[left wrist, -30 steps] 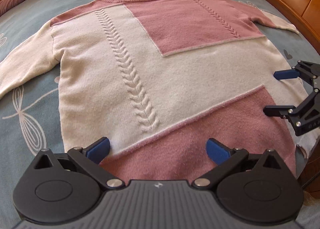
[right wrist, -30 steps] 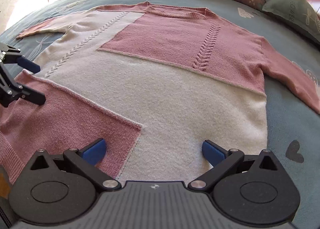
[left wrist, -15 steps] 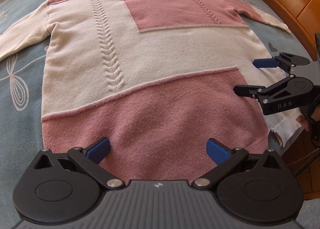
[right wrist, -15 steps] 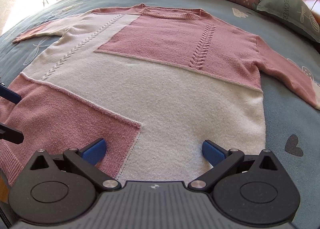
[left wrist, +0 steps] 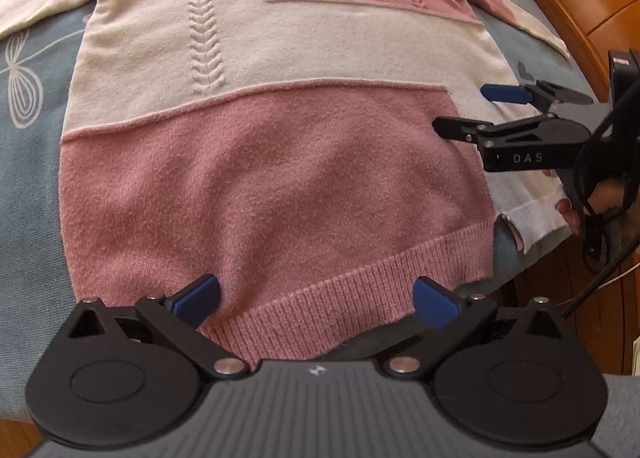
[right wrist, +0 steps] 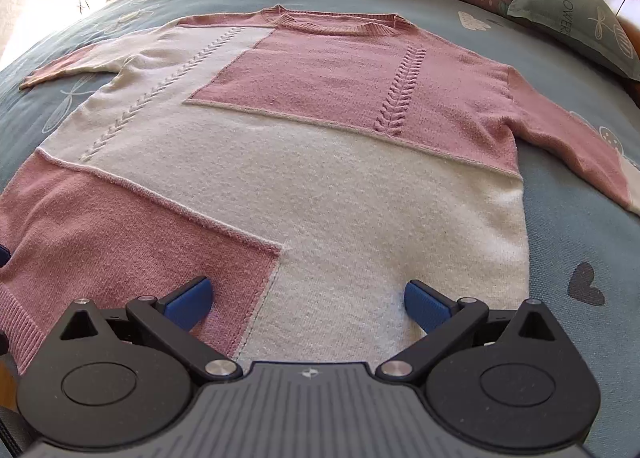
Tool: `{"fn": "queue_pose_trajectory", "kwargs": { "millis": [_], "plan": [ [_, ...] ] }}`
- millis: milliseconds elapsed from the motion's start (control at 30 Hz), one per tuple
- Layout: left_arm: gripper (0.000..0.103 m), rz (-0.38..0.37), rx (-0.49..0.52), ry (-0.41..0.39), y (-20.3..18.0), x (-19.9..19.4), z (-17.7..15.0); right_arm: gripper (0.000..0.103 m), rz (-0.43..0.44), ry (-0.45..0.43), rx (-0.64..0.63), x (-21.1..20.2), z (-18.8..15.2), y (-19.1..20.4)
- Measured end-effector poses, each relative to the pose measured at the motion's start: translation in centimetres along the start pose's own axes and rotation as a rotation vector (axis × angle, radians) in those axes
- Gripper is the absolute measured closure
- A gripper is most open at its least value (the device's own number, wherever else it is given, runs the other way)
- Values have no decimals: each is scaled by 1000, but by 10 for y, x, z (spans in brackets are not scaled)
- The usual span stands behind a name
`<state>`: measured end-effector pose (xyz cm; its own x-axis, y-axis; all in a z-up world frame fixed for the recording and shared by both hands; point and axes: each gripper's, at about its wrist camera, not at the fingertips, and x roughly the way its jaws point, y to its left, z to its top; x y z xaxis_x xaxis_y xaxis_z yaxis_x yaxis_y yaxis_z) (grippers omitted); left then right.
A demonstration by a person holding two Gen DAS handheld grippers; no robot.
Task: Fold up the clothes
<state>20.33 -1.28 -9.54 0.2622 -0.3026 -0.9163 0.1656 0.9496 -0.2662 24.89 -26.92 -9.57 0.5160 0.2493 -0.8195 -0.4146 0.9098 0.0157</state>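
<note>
on the bed (right wrist: 568, 218), right ahead of both my tools, the sweater (right wrist: 320, 186) lies spread flat and face up, its long axis running straight away from me: ribbed hem (left wrist: 360, 290) nearest, neckline (right wrist: 340, 24) farthest, one sleeve out to each side. no part of it is doubled over that i can see, so it reads as a garment laid open, not a folded one.

my left gripper (left wrist: 316, 300) hangs at the near edge with its jaws spread wide and nothing between them; the pink hem band sits just in front of and partly under its blue pads (left wrist: 198, 296). my right gripper (right wrist: 308, 300) is likewise wide and empty, over the cream half of the body, a little farther in from the hem. in the left wrist view the right gripper (left wrist: 460, 110) shows from the side, above the seam where the pink block meets the cream, close to the cloth; whether it touches i cannot tell.

what any fold here turns on, as i judge it, is that the hem is the near end and the collar the far end. the left tool is closer to the hem's pink corner, the right to the cream side and to the pink sleeve (right wrist: 568, 146). the cream sleeve (left wrist: 44, 6) lies off to my left tool's side.
</note>
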Motion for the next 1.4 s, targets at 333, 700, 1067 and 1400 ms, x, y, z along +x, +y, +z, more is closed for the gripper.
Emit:
{"fn": "queue_pose_trajectory", "kwargs": {
  "millis": [333, 700, 1067, 1400],
  "plan": [
    [1, 108, 28, -204, 43, 11, 83, 0, -5, -7, 4, 0, -1, 1],
    [2, 160, 36, -288, 80, 46, 156, 0, -4, -12, 6, -1, -2, 2],
    [3, 157, 109, -274, 62, 34, 146, 0, -6, -15, 11, -1, -3, 1],
    [3, 250, -97, -310, 89, 12, 125, 0, -2, -11, 9, 0, -2, 0]
  ]
}}
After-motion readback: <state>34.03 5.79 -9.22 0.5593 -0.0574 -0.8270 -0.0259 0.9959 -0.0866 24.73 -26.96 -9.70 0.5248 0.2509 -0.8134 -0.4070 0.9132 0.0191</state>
